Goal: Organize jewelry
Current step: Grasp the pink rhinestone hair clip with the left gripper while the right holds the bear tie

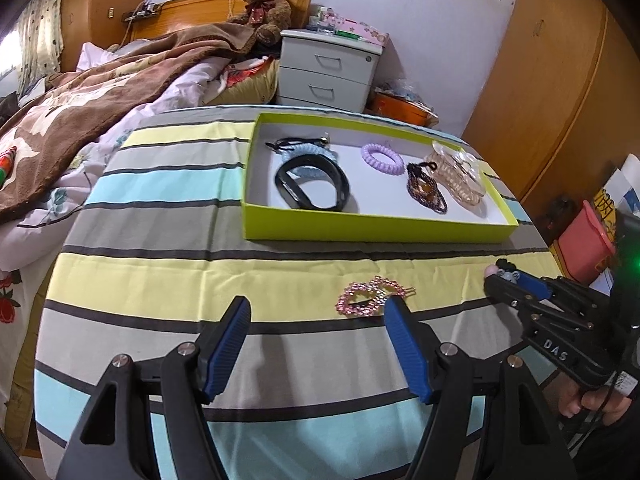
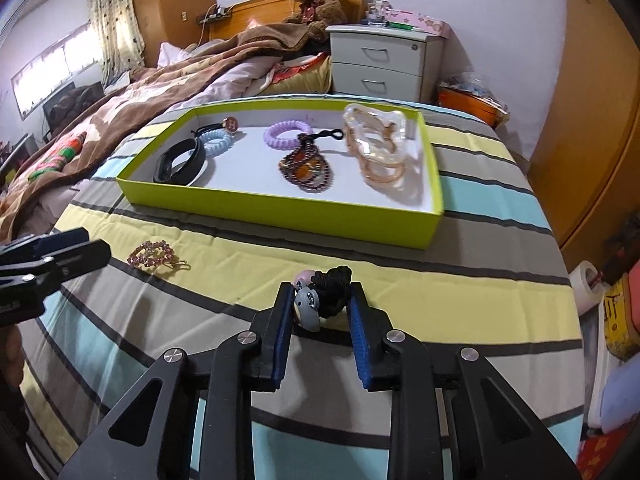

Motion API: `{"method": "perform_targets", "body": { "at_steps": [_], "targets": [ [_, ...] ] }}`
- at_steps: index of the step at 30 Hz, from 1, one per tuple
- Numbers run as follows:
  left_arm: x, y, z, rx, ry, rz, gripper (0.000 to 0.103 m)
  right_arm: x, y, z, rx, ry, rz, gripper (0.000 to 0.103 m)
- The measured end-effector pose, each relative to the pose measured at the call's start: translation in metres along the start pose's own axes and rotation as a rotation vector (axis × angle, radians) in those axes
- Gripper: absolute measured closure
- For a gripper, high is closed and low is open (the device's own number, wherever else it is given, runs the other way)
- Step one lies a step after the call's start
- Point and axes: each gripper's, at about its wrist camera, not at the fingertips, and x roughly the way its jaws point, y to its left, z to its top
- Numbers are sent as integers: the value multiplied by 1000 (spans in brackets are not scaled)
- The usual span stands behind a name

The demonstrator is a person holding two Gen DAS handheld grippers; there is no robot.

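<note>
Nearest the lens, the right claw [image 2: 320, 316] has its blue ribbed pads on either side of a black fabric hair tie with a grey and pink cartoon charm [image 2: 320, 300]. Both pads appear to touch it, so I judge the tie gripped, with the jaws well narrowed; contact on the right pad is not certain. The tie lies low over a yellow stripe of the striped tablecloth on the table [image 2: 460, 312], in front of the lime-green shallow cardboard box [image 2: 280, 210].

The left claw [image 1: 316, 316] is released and holds nothing. Its right pad tip sits just beside the pink rhinestone hair clip [image 1: 372, 296], which lies flat on the cloth, outside the box.

The box already contains a black wristband [image 2: 180, 162], a pale blue coil tie [image 2: 218, 140], a lilac coil tie [image 2: 286, 132], a dark beaded bracelet [image 2: 306, 170] and a clear amber claw clip [image 2: 376, 144], spaced apart. Judgement: two pieces remain to go in, each claw taking the one on its own side.
</note>
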Motion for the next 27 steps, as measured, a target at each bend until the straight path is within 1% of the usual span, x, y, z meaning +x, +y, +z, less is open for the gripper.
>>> {"method": "perform_targets", "body": {
  "at_steps": [7,15,21,25,26,27],
  "targets": [
    [11,-16,0,48,31,-20,32,-15,-15,-8,35,-19,4,75],
    [30,-34,2,97,64,-9,31,-29,-22,-13,51,-45,11,75],
    [33,-39,4,110,54,10,31,-31,-24,-15,56,-53,22,75],
    [34,-46,2,146,50,27,31,-31,-24,-15,60,-54,25,75],
    [34,-48,2,154,50,28,32,-31,-24,-15,61,-54,24,75],
    [34,-49,1,157,50,31,36,-32,-24,-15,62,-54,25,75]
  ]
}}
